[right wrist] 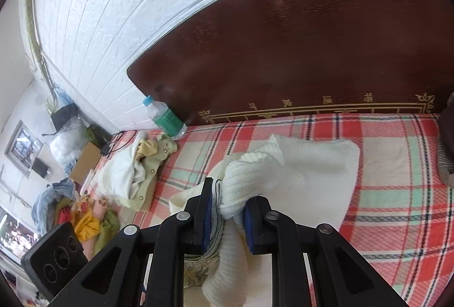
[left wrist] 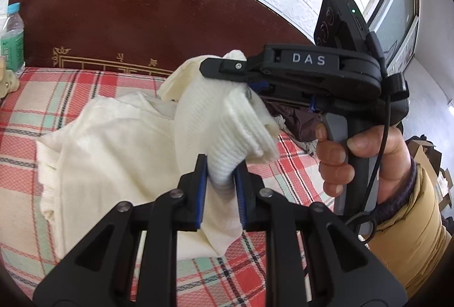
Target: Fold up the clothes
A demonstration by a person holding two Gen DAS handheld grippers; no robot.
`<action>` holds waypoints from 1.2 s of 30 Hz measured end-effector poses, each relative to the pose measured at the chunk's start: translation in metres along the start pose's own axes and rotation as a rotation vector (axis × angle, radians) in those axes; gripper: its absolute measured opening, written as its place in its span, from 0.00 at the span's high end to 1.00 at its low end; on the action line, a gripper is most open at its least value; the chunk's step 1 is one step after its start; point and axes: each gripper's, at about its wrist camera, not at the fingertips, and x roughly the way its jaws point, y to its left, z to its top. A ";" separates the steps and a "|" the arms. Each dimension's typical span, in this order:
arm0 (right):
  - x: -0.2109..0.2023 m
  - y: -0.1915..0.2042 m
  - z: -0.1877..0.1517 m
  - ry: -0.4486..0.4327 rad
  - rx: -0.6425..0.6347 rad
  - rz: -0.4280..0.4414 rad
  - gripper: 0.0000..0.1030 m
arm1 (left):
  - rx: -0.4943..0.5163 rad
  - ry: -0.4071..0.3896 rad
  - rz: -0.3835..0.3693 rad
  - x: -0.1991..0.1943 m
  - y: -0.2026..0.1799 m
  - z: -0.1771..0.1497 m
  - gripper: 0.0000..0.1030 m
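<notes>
A cream ribbed knit garment [left wrist: 113, 153] lies on the plaid bed cover [left wrist: 42, 97], partly lifted. My left gripper [left wrist: 221, 176] is shut on a bunched fold of it. My right gripper [left wrist: 227, 74] shows side-on in the left wrist view, shut on the same garment a little higher and farther back. In the right wrist view the right gripper [right wrist: 228, 210] is shut on a gathered ribbed part of the garment [right wrist: 312, 165], which trails down between the fingers and spreads flat on the bed behind.
A dark wooden headboard [right wrist: 312, 51] stands behind the bed. A water bottle [right wrist: 166, 117] leans at its left end. A pale buttoned garment [right wrist: 136, 168] lies bunched at the bed's left edge. Coloured clothes [right wrist: 85, 219] lie on the floor. Dark clothes [left wrist: 295, 119] lie to the right.
</notes>
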 end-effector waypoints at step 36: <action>0.142 0.086 -0.031 0.220 -0.088 -0.067 0.81 | -0.194 -0.002 0.080 -0.046 0.103 -0.044 0.80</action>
